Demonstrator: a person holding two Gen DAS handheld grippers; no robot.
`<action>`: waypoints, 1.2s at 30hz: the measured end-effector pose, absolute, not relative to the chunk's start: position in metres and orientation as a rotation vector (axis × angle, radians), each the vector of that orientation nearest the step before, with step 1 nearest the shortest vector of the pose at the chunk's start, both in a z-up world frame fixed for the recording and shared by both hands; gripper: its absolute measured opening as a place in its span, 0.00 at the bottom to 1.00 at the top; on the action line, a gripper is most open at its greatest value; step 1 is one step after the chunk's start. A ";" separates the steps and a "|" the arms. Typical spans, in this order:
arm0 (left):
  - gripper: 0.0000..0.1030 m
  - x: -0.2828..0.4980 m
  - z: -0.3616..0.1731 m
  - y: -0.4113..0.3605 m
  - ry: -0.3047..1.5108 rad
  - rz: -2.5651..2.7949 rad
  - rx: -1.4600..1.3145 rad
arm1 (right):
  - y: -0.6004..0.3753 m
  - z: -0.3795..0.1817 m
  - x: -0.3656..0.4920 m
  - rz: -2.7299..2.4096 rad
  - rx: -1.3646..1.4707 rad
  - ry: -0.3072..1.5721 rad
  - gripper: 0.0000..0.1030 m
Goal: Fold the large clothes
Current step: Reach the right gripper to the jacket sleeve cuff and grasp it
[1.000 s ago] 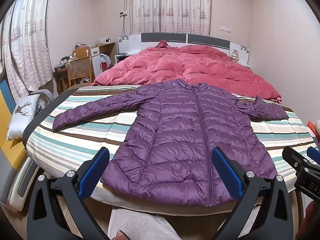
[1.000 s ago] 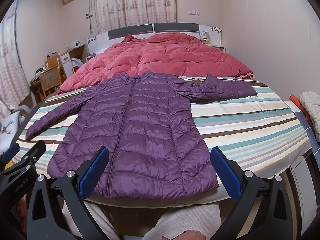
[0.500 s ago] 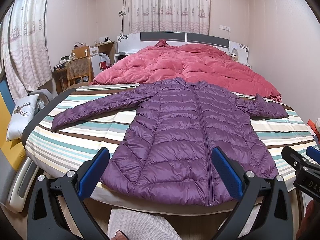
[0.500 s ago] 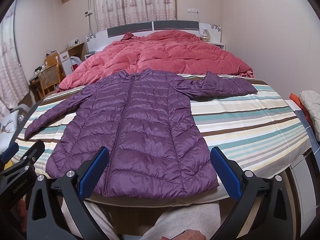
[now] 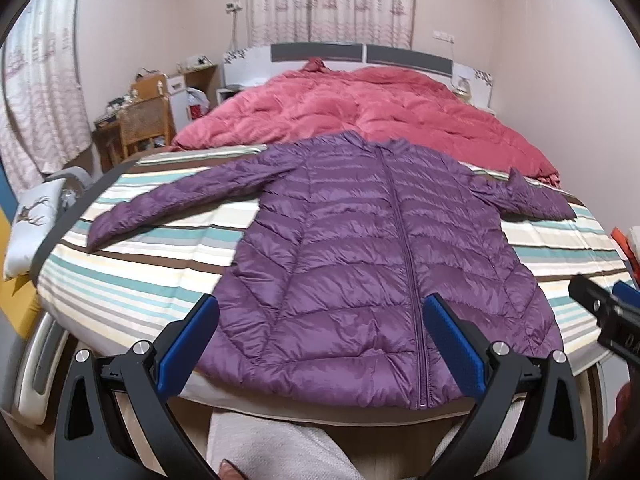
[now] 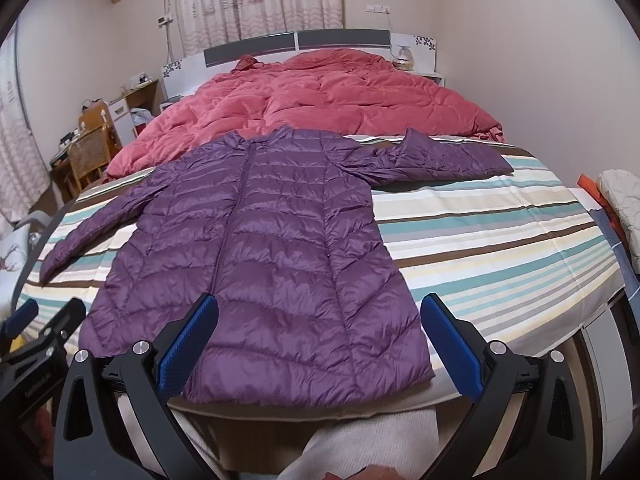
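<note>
A purple quilted down jacket (image 5: pixel 360 248) lies flat and zipped on the striped bed sheet (image 5: pixel 132 276), both sleeves spread out to the sides; it also shows in the right wrist view (image 6: pixel 264 256). My left gripper (image 5: pixel 320 320) is open and empty, held above the jacket's hem at the bed's near edge. My right gripper (image 6: pixel 318 320) is open and empty too, over the hem's right half. Each gripper appears at the edge of the other's view.
A pink duvet (image 5: pixel 360 112) is bunched at the bed's far half by the headboard. A wooden chair (image 5: pixel 140 128) and desk stand at the left. A deer-print pillow (image 5: pixel 28 220) lies off the bed's left corner. Clothes (image 6: pixel 624 204) pile at the right.
Both grippers have moved a little forward and lower toward the jacket's hem; the jacket looks larger. The jacket has not moved and the jaws stay open.
</note>
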State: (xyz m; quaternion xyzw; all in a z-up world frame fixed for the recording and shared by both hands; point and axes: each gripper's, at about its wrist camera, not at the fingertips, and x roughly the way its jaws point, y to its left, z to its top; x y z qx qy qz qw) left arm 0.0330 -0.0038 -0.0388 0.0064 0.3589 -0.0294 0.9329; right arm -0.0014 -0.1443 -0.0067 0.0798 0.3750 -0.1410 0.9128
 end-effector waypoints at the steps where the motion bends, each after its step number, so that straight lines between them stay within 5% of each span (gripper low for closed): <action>1: 0.98 0.039 -0.042 -0.004 0.749 -0.070 0.005 | -0.147 -0.008 0.001 -0.294 0.164 0.772 0.97; 8: 0.98 0.074 -0.058 0.011 0.719 -0.082 -0.077 | -0.181 -0.025 0.029 -0.269 0.131 0.684 0.97; 23: 0.98 0.201 -0.103 0.023 0.796 0.095 0.014 | -0.362 -0.096 0.131 -0.463 0.331 0.814 0.97; 27: 0.98 0.230 -0.117 0.028 0.812 0.143 -0.028 | -0.421 -0.110 0.158 -0.538 0.438 0.815 0.83; 36: 0.98 0.273 -0.148 0.036 0.865 0.196 0.012 | -0.522 -0.136 0.199 -0.665 0.652 0.774 0.72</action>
